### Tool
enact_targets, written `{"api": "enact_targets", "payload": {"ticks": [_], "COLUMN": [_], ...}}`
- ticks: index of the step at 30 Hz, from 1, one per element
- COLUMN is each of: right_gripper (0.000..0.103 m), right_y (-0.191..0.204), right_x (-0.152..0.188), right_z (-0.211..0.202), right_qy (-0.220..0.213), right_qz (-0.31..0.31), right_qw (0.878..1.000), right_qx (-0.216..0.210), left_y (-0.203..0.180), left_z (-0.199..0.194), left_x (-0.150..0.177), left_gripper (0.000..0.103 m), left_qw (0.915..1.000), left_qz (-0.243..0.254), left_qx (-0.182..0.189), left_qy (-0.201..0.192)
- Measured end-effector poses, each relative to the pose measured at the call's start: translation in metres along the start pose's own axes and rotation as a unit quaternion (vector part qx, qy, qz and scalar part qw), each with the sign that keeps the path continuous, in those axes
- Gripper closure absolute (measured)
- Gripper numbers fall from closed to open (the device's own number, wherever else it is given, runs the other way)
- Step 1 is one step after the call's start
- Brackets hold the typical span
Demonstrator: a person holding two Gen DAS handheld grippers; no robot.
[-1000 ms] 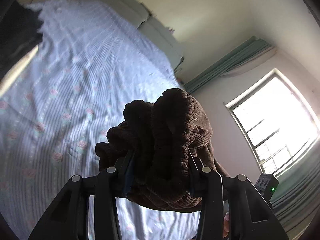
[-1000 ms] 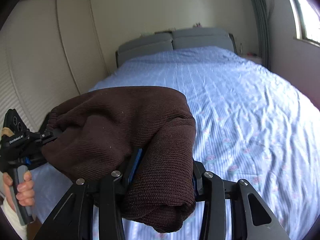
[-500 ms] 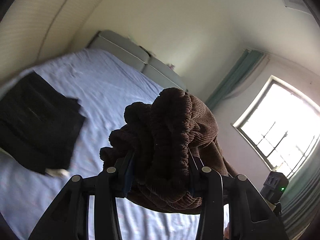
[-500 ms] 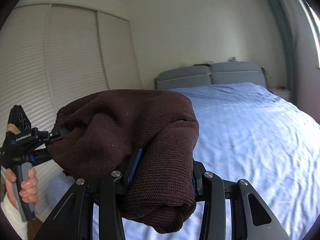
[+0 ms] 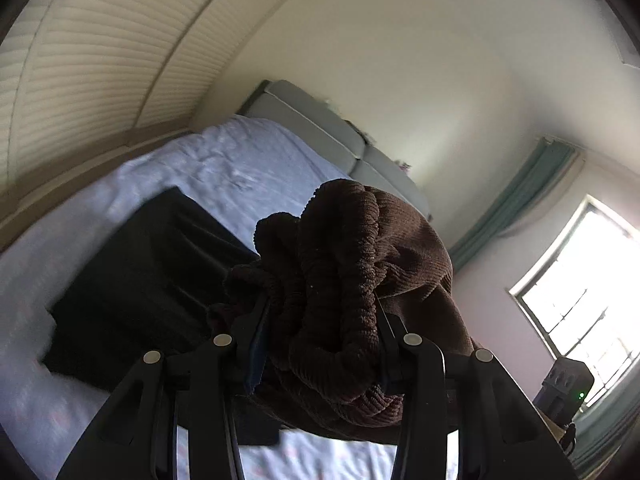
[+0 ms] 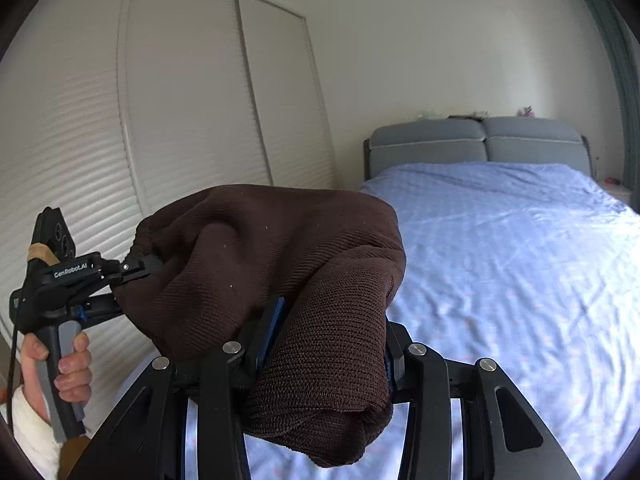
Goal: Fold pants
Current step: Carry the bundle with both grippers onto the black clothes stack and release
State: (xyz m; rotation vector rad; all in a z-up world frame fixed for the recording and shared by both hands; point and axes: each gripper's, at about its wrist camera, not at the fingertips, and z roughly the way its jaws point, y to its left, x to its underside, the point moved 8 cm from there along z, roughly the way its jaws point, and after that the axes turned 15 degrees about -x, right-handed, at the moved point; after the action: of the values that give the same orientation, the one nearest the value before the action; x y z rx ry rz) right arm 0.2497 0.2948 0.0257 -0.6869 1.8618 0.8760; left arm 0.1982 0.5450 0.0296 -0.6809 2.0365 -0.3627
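The brown ribbed pants are bunched up and held in the air above the bed by both grippers. My left gripper is shut on the gathered waistband. My right gripper is shut on another thick fold of the pants. The left gripper also shows in the right wrist view, at the left, clamped on the far end of the cloth that spans between the two.
The bed with its light blue flowered sheet lies below and ahead, with a grey headboard. A folded black garment lies on the sheet. Louvred wardrobe doors stand at the left, a window at the right.
Both grippers have risen and tilted upward with the pants. The views now show more wall and wardrobe and less bed; the black garment has come into the left wrist view.
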Motion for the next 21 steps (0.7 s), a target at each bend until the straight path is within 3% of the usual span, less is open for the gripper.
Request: {"api": "enact_targets", "payload": {"ticks": [7,11,13,14,15,16,21], "right_gripper": [0.061,0.046,0.032,0.022,0.019,0.018,0.018], "right_y": [-0.004,-0.021,-0.030,-0.033,-0.035,-0.035,-0.041], "right_x": [0.024,0.050,0.063,0.067,0.067,0.070,0.075], "right_z": [0.084,0.122,0.119,0.112,0.106,0.103,0.092], "right_qy": [0.001,0.037,0.045,0.036,0.029,0.024,0.038], "right_qz": [0.025,0.041,0.049,0.054,0.059,0.067,0.055], "right_qw": [1.000,0.998,0.997,0.996,0.996,0.995,0.993], "right_qx": [-0.012,0.014,0.038,0.053,0.065,0.076,0.099], "left_y": [0.058,0.102,0.118,0.124,0.131,0.132,0.130], "left_z": [0.057,0.101,0.114,0.114,0.113,0.112,0.099], "left_x": [-0.034,-0.023,-0.009,-0.005,-0.003,-0.001,0.001], "left_gripper": [0.062,0.059,0.055,0.049,0.044,0.036,0.033], "left_qw": [0.9997,0.9957,0.9919,0.9903,0.9881,0.9868,0.9808], "left_qz": [0.000,-0.009,-0.005,-0.003,-0.002,-0.001,0.032], "left_qx": [-0.026,-0.085,-0.117,-0.131,-0.149,-0.158,-0.191], "left_qy": [-0.005,0.036,0.049,0.044,0.036,0.034,0.024]}}
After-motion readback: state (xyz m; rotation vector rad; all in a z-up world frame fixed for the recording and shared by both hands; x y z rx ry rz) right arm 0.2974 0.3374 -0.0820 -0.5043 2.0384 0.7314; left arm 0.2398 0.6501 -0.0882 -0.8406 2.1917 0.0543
